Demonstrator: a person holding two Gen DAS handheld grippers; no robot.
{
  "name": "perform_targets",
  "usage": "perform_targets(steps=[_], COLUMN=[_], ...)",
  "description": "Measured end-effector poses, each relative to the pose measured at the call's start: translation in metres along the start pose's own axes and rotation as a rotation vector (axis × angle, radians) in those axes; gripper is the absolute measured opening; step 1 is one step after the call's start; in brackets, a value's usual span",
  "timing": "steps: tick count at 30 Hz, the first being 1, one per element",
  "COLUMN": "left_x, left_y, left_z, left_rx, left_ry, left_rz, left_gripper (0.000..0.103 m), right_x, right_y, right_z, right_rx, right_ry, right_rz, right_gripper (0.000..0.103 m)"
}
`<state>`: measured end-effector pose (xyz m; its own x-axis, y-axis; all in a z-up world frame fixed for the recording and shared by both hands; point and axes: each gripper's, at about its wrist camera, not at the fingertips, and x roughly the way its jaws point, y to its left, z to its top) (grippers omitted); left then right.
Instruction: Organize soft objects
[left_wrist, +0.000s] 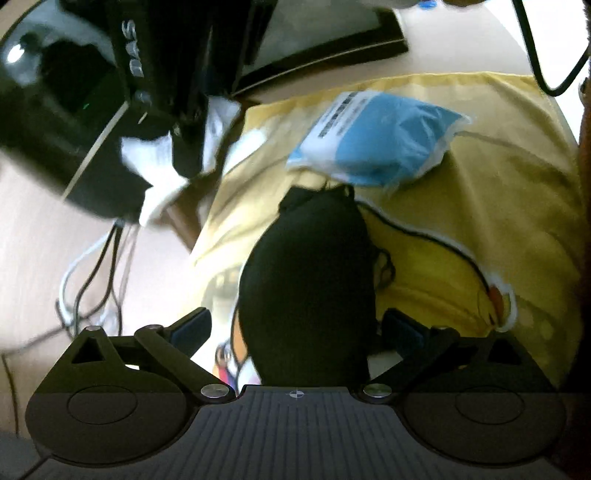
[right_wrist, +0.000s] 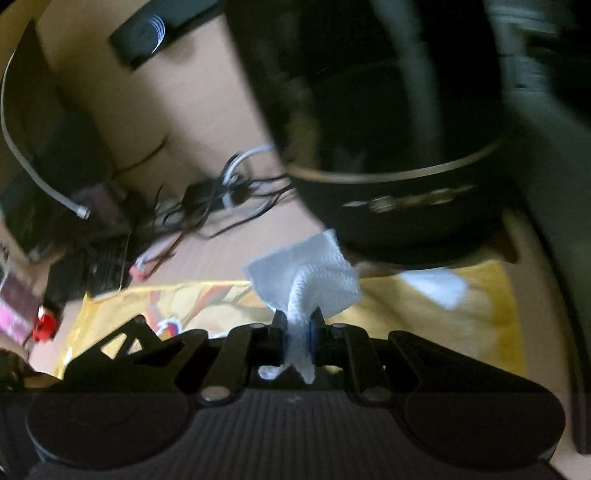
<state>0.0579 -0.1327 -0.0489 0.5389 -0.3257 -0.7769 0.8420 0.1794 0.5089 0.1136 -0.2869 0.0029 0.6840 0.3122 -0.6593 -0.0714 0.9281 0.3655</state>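
We are working over a yellow cloth lying across the worktop, a blue packet resting near its far edge. Our left tool is spread wide around a black pouch, fingers apart from it. Our right tool is pinching a white tissue above the cloth's edge.

Cloth, paper, plastic and wood

Yellow cloth is matt; tissue is embossed paper; blue pack is glossy plastic; pouch matt black fabric; tabletop smooth wood.
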Motion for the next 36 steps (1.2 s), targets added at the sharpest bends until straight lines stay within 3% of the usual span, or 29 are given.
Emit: perform_targets(steps=[2, 3, 4, 5, 10, 11, 13, 16, 17, 18, 21, 23, 26, 28, 31, 36], left_x=[0.002, 0.004, 0.009, 0.014, 0.015, 0.013, 0.009, 0.001, -0.004, -0.010, -0.021, -0.027, -0.043, -0.048, -0.057, -0.052], left_y=[0.004, 0.010, 0.021, 0.034, 0.083, 0.093, 0.109, 0.117, 0.115, 0.113, 0.108, 0.105, 0.100, 0.106, 0.106, 0.090], left_z=[0.004, 0.005, 0.005, 0.003, -0.030, -0.042, -0.065, -0.101, -0.110, -0.120, -0.144, -0.165, -0.177, -0.168, -0.152, -0.108], left_rx=[-0.024, -0.076, -0.147, -0.244, -0.781, -0.913, -1.168, -1.540, -1.606, -1.654, -1.750, -1.821, -1.831, -1.778, -1.655, -1.328], left_ry=[-0.006, -0.001, 0.007, 0.019, -0.012, -0.036, -0.081, -0.165, -0.189, -0.187, -0.080, -0.007, -0.036, -0.051, -0.027, 0.046], left_rz=[-0.020, -0.052, -0.099, -0.146, -0.344, -0.403, -0.513, -0.719, -0.746, -0.725, -0.559, -0.465, -0.413, -0.353, -0.260, -0.162], left_gripper=[0.100, 0.084, 0.055, 0.049, 0.045, 0.044, 0.032, 0.028, 0.028, 0.028, 0.036, 0.053, 0.070, 0.090, 0.093, 0.094], right_x=[-0.004, -0.006, -0.007, -0.007, -0.003, -0.003, -0.006, -0.011, -0.012, -0.011, -0.008, -0.001, 0.010, 0.017, 0.022, 0.014], right_y=[-0.006, -0.009, -0.011, -0.012, -0.011, -0.009, -0.004, 0.004, 0.007, 0.010, 0.021, 0.033, 0.052, 0.058, 0.061, 0.049], right_z=[-0.004, -0.006, -0.009, -0.011, -0.014, -0.013, -0.011, -0.008, -0.007, -0.007, -0.007, -0.013, -0.031, -0.041, -0.049, -0.054], right_rx=[0.023, 0.034, 0.044, 0.052, 0.058, 0.049, 0.035, 0.008, 0.000, -0.006, -0.030, -0.067, -0.133, -0.143, -0.146, -0.233], right_ry=[-0.010, -0.013, -0.015, -0.013, -0.002, -0.003, -0.005, -0.010, -0.008, 0.000, 0.034, 0.099, 0.228, 0.305, 0.378, 0.414], right_rz=[-0.013, -0.019, -0.025, -0.027, -0.016, -0.013, -0.004, 0.024, 0.036, 0.051, 0.099, 0.143, 0.224, 0.255, 0.256, 0.123], right_gripper=[0.014, 0.014, 0.014, 0.014, 0.014, 0.014, 0.014, 0.014, 0.014, 0.014, 0.014, 0.014, 0.014, 0.014, 0.014, 0.014])
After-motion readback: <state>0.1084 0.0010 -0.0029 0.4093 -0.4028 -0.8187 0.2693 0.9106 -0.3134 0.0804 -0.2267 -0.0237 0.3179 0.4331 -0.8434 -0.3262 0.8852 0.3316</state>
